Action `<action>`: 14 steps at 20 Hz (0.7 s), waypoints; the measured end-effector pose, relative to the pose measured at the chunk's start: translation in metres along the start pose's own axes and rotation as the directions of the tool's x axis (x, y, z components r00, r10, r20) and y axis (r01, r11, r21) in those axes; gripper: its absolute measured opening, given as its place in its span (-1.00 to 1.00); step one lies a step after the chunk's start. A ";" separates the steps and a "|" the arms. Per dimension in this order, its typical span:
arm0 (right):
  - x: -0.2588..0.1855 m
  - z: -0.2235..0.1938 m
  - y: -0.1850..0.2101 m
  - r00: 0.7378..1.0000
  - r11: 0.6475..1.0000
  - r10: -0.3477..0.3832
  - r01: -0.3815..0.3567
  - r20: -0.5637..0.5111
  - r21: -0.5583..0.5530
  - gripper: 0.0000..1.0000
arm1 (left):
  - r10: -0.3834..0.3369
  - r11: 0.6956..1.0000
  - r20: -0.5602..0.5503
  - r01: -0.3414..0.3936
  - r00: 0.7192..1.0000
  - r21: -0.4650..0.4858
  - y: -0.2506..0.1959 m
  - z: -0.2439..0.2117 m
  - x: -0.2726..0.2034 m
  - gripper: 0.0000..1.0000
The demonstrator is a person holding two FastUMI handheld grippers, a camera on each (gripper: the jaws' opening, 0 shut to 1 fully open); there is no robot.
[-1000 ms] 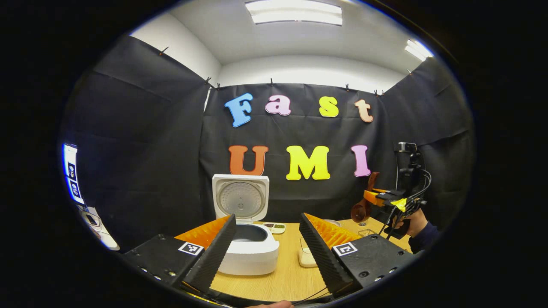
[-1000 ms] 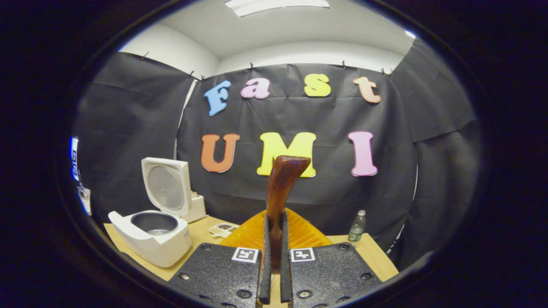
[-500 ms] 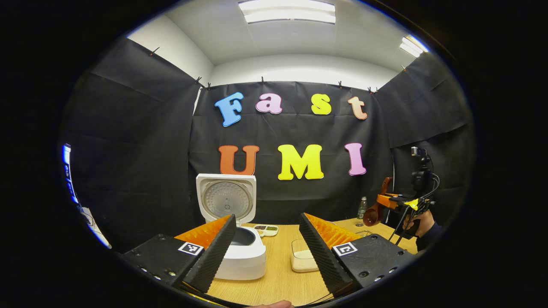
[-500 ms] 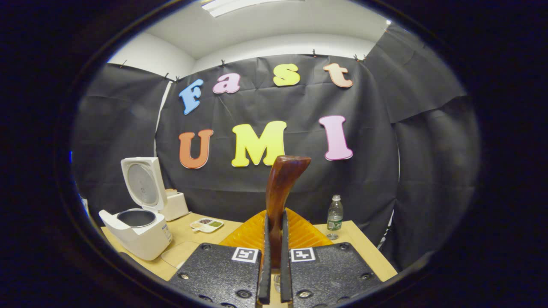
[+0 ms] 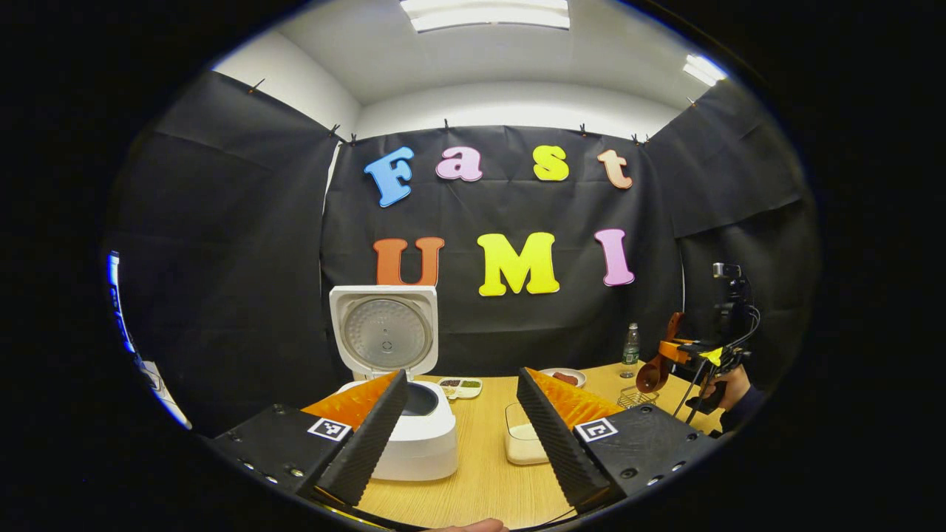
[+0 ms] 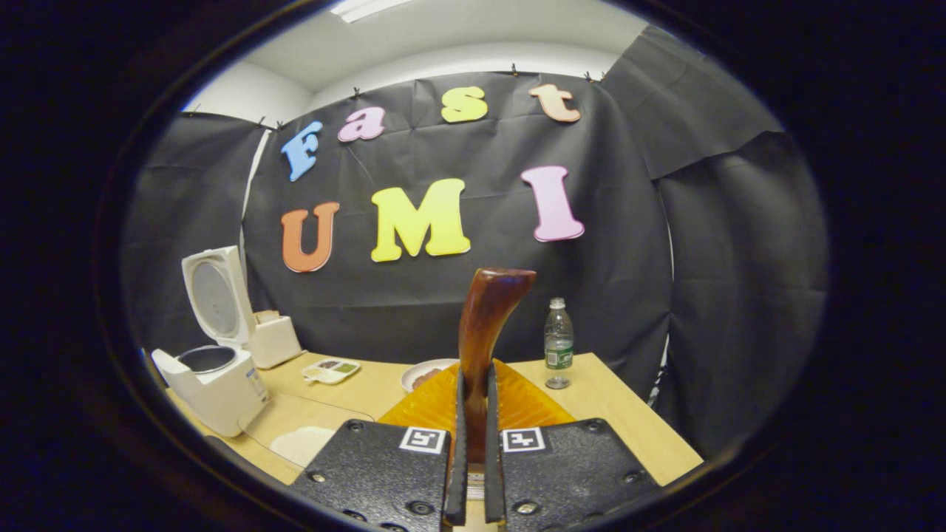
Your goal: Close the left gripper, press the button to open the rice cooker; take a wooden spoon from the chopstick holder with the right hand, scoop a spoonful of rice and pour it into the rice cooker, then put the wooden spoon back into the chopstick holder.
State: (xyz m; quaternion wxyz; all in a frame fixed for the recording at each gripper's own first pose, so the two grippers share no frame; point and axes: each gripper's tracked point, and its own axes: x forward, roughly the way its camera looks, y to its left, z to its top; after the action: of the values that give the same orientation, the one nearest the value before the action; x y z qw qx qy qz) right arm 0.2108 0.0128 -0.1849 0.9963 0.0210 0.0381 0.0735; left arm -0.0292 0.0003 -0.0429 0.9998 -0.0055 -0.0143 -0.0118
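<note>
Clamping the wooden spoon [image 6: 484, 332], your right gripper [image 6: 473, 473] may miss the holder, seemingly below; left gripper [image 5: 462, 425] gapes.

One rice cooker [image 5: 414, 436] with its lid up, one clear box of rice [image 5: 523, 443], one wooden spoon [image 6: 484, 325] and one water bottle [image 6: 558, 343] are in view. One sectioned tray [image 5: 460, 386], one plate [image 5: 563, 377], one wire holder [image 5: 635, 398] and one small white box [image 6: 273, 340] make up the rest.
</note>
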 end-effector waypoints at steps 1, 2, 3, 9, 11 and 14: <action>0.003 -0.001 0.000 1.000 1.000 0.002 -0.002 0.007 0.004 -0.71 | 0.002 1.000 0.001 -0.002 1.000 -0.003 0.000 -0.001 0.002 0.90; 0.007 -0.003 -0.001 1.000 1.000 0.005 -0.005 0.010 0.010 -0.70 | 0.003 1.000 -0.001 -0.003 1.000 -0.006 0.001 -0.001 0.003 0.90; 0.011 -0.007 -0.001 1.000 1.000 0.008 -0.008 0.004 0.011 -0.70 | 0.003 1.000 0.000 -0.003 1.000 -0.013 0.001 -0.002 0.004 0.90; 0.036 -0.043 -0.002 0.997 0.998 0.022 -0.017 -0.080 0.060 -0.63 | -0.012 0.998 -0.002 0.011 1.000 -0.054 0.005 -0.006 0.006 0.90; 0.037 -0.044 -0.010 0.996 0.998 -0.018 0.023 -0.088 0.059 -0.51 | -0.013 0.998 -0.011 0.012 1.000 -0.058 0.009 -0.007 0.005 0.90; 0.027 -0.038 -0.017 0.995 0.997 -0.068 0.071 -0.069 0.040 0.22 | -0.025 0.997 -0.013 0.024 1.000 -0.068 0.012 -0.003 0.002 0.89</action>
State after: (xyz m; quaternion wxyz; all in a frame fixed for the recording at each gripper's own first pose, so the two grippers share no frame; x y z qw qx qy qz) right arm 0.2364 0.0012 -0.2258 0.9958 0.0381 0.0740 0.0389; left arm -0.0266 0.0127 -0.0463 0.9989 -0.0392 -0.0073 -0.0247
